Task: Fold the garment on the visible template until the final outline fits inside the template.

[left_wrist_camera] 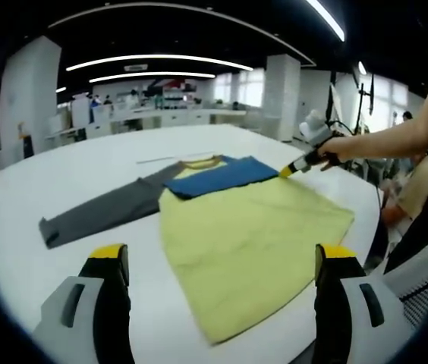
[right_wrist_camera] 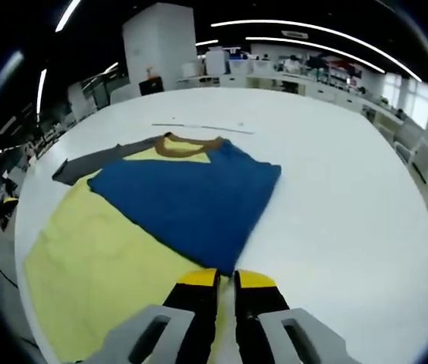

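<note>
The garment lies flat on the white round table (left_wrist_camera: 62, 167). Its yellow body (left_wrist_camera: 252, 243) spreads toward me, a grey sleeve (left_wrist_camera: 100, 212) stretches out to the left, and a blue sleeve (left_wrist_camera: 221, 176) is folded across the chest below the brown collar (left_wrist_camera: 202, 161). My left gripper (left_wrist_camera: 221, 254) hovers open over the yellow hem, nothing between its jaws. My right gripper (left_wrist_camera: 305, 161), held in a person's hand, is shut on the blue sleeve's end. In the right gripper view the right gripper (right_wrist_camera: 225, 277) pinches the tip of the blue sleeve (right_wrist_camera: 191, 197) over the yellow body (right_wrist_camera: 100, 258).
A thin pale line (right_wrist_camera: 202, 127) marks the table just beyond the collar. The person's arm (left_wrist_camera: 396, 136) reaches in from the right, by the table edge. Desks, pillars and shelving (left_wrist_camera: 168, 98) stand far behind the table. Bare tabletop (right_wrist_camera: 343, 197) lies right of the garment.
</note>
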Demonstrator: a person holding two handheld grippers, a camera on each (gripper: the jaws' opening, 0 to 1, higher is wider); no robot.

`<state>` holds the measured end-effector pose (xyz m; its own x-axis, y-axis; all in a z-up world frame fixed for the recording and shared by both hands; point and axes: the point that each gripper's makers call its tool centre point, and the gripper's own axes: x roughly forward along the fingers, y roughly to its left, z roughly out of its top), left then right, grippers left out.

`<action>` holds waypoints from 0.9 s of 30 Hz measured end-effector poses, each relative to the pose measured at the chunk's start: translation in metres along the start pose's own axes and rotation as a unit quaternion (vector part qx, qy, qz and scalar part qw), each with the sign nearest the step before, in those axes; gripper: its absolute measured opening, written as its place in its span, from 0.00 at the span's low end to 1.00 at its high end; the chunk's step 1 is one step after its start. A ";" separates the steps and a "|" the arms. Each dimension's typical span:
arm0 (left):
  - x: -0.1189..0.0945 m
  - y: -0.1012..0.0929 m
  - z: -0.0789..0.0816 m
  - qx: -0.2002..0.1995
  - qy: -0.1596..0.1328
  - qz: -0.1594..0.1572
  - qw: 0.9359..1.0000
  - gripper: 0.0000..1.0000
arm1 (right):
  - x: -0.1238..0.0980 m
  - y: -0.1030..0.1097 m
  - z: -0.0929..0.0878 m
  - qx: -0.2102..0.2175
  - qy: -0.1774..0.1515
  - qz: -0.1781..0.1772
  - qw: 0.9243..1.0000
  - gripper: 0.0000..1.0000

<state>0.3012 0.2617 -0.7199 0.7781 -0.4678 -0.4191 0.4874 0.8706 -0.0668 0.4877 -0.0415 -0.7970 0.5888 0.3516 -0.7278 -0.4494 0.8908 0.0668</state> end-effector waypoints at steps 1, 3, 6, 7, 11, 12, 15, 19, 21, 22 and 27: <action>0.000 0.000 0.000 0.000 0.000 0.001 1.000 0.99 | 0.000 -0.001 0.000 0.001 0.000 0.000 1.000 0.03; -0.001 0.002 -0.001 -0.001 0.000 0.003 1.000 0.99 | -0.001 -0.001 -0.001 0.000 0.001 0.001 1.000 0.02; -0.002 0.004 -0.001 -0.003 0.000 0.005 1.000 0.99 | -0.001 -0.002 -0.002 -0.002 0.003 0.002 1.000 0.01; -0.003 0.005 -0.001 -0.003 0.001 0.006 1.000 0.99 | -0.002 -0.003 -0.002 -0.004 0.004 0.004 1.000 0.01; -0.003 0.006 -0.002 -0.003 0.001 0.007 1.000 0.99 | -0.004 -0.008 -0.005 -0.014 0.010 0.002 1.000 0.00; -0.003 0.007 -0.002 -0.004 0.002 0.008 1.000 0.99 | -0.004 -0.010 -0.006 -0.014 0.012 0.000 1.000 0.00; -0.003 0.009 -0.002 -0.005 0.003 0.011 1.000 0.99 | -0.006 -0.014 -0.009 -0.015 0.017 -0.002 1.000 0.00; -0.003 0.010 -0.002 -0.007 0.003 0.012 1.000 0.99 | -0.010 -0.030 -0.019 -0.016 0.029 -0.020 0.999 0.00; -0.002 0.011 -0.002 -0.008 0.004 0.012 1.000 0.99 | -0.011 -0.030 -0.018 0.027 0.020 -0.006 0.999 0.00; -0.002 0.012 -0.003 -0.008 0.005 0.012 1.000 0.99 | -0.013 -0.033 -0.019 0.022 0.018 -0.012 1.000 0.00; 0.001 0.015 -0.003 -0.010 0.004 0.012 1.000 0.99 | -0.016 -0.032 -0.016 0.020 0.012 -0.008 1.000 0.00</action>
<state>0.3082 0.2752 -0.7239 0.7867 -0.4456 -0.4273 0.4607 0.8845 -0.0742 0.4820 -0.0804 -0.7988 0.5789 0.3296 -0.7458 -0.4114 0.9078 0.0819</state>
